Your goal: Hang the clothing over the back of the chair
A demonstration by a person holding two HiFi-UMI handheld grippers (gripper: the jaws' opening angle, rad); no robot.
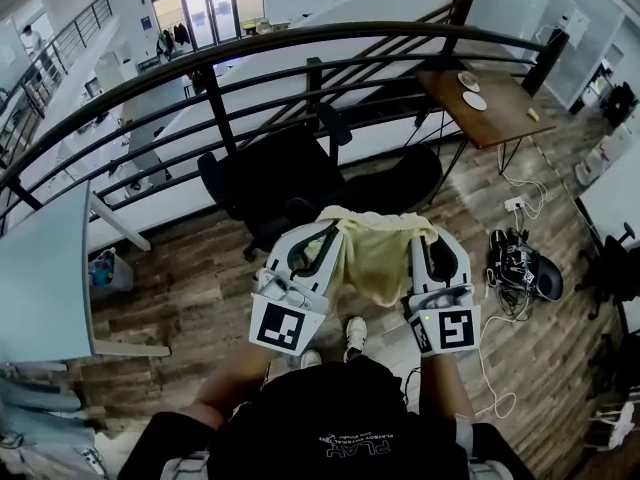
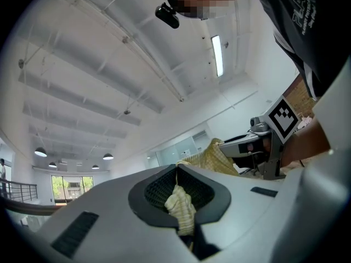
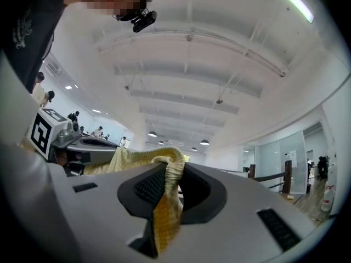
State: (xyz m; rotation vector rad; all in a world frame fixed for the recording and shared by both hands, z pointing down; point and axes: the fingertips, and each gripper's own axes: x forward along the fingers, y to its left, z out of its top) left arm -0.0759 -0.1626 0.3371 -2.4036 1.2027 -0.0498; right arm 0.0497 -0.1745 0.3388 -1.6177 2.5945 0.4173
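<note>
A pale yellow garment hangs stretched between my two grippers, over the floor in front of me. My left gripper is shut on its left top edge, and a bunch of the cloth shows pinched between the jaws. My right gripper is shut on the right top edge, with a fold of the garment squeezed in the jaws and trailing down. A black office chair stands just beyond the garment, its back towards me. Both grippers point slightly upward.
A black metal railing curves behind the chair. Another dark chair stands to the right under a small brown table. A grey desk is at the left, and cables with a power strip lie right.
</note>
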